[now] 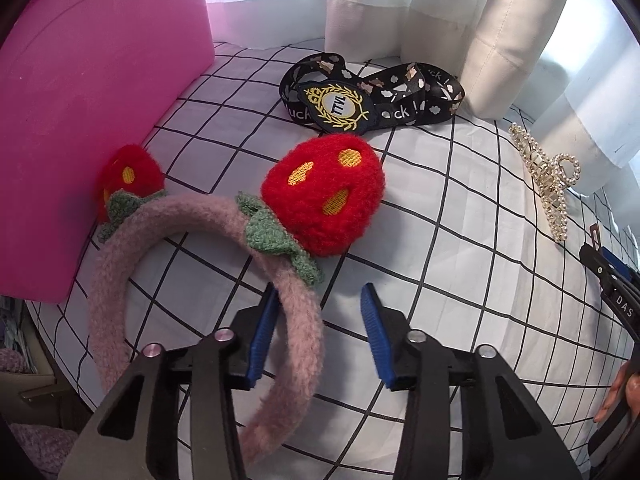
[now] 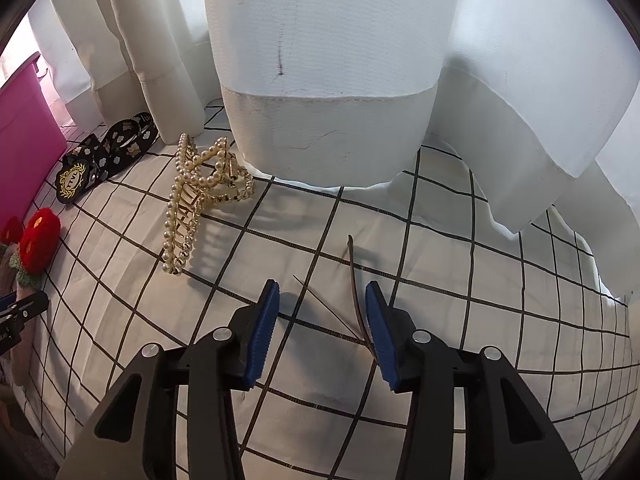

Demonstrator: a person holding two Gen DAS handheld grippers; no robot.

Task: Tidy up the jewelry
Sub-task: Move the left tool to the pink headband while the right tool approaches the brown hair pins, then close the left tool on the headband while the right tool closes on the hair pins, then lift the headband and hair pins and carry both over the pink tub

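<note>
Between the spread left gripper (image 1: 318,320) fingers, the headband (image 1: 200,280) arcs lengthwise toward the bin (image 1: 100,120); right gripper (image 2: 322,312) also spread.

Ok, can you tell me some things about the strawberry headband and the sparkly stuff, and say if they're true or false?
1. Both grippers, left and right, are open. True.
2. The pearl hair clip is inside the pink box. False: it lies on the checkered cloth.
3. The headband has two red strawberries. True.
4. The black ribbon is held by the right gripper. False: it lies on the cloth near the curtain.
</note>
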